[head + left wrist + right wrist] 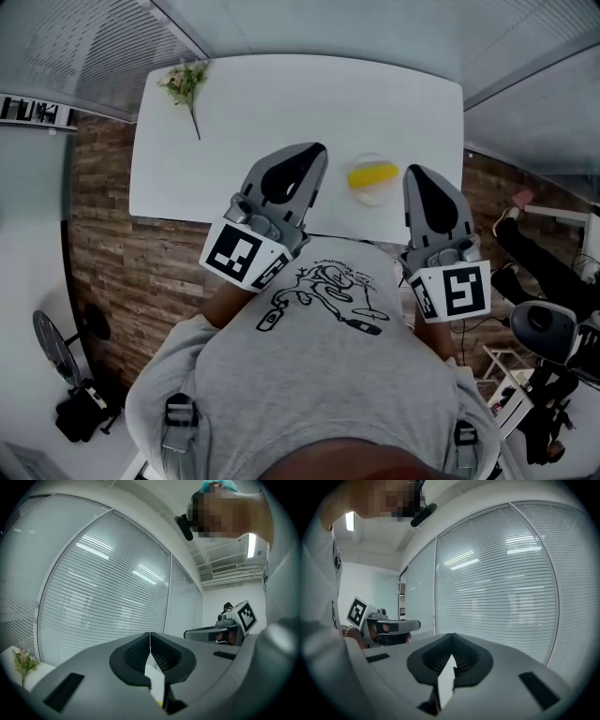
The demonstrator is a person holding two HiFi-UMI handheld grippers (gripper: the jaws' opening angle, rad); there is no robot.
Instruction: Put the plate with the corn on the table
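Yellow corn (372, 174) on plate (373, 195), head view only, left tongs (150, 637), right tongs (451, 639) closed, empty.

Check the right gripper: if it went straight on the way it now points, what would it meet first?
Probably the window blinds. The right gripper, jaws shut and empty, aims about level at them, and its line seems to pass above the table with nothing between, though depth is unclear.

Corn (372, 174) lies on the plate (375, 196) on the table (281, 103); flowers (186, 84) far left.
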